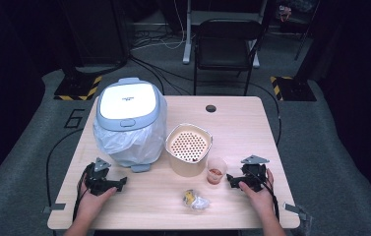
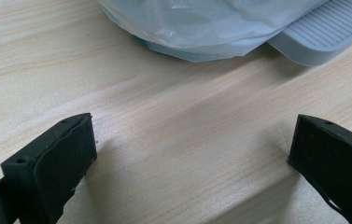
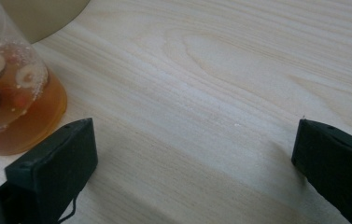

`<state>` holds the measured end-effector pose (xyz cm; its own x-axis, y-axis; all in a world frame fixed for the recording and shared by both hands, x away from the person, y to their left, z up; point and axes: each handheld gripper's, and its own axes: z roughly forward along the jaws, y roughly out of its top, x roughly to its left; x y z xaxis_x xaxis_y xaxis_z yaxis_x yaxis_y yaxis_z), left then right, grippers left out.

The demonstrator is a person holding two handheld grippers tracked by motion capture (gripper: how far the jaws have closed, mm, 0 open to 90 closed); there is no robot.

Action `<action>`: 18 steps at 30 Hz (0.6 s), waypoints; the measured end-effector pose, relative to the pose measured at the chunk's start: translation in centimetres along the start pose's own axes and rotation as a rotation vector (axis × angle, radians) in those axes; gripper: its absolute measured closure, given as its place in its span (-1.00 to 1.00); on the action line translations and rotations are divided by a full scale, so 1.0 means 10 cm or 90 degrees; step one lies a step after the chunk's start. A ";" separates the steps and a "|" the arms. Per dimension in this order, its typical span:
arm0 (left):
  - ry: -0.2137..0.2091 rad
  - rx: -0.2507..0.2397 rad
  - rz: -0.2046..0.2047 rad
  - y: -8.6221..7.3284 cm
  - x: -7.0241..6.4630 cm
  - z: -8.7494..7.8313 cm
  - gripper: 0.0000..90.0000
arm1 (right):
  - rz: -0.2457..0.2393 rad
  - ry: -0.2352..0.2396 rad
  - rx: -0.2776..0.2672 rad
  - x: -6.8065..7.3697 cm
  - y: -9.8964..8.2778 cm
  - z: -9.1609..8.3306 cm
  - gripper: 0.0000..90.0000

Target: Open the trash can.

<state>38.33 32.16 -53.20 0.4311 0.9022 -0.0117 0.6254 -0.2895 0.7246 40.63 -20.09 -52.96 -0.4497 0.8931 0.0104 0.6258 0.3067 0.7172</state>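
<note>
On the wooden table (image 1: 242, 128) stands a grey-blue pedal bin (image 1: 130, 120) with a white lid and a clear liner bag. Right of it is a beige pot (image 1: 189, 147) with a perforated strainer insert. A clear plastic cup (image 1: 216, 170) of amber liquid with food pieces sits beside the pot. A crumpled wrapper (image 1: 195, 200) lies near the front edge. My left gripper (image 1: 119, 184) rests on the table in front of the bin, open and empty. My right gripper (image 1: 232, 181) rests just right of the cup (image 3: 10, 107), open and empty.
The bin's liner bag (image 2: 201, 28) and its grey foot pedal (image 2: 323, 32) lie close ahead of the left jaws. A cable hole (image 1: 211, 108) sits at the table's far side. A black folding chair (image 1: 227, 44) stands behind the table.
</note>
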 end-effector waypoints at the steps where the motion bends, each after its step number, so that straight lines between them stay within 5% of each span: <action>1: 0.000 0.001 0.001 0.00 0.00 0.00 -0.99 | -0.002 0.001 0.001 0.00 0.00 0.00 -1.00; 18: 0.008 -0.003 -0.003 0.00 0.02 0.00 -0.97 | -0.005 0.002 0.002 0.00 0.00 0.00 -1.00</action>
<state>38.40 32.33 -53.18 0.4202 0.9074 -0.0058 0.6244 -0.2846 0.7274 40.62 -20.10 -52.96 -0.4563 0.8898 0.0077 0.6241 0.3139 0.7155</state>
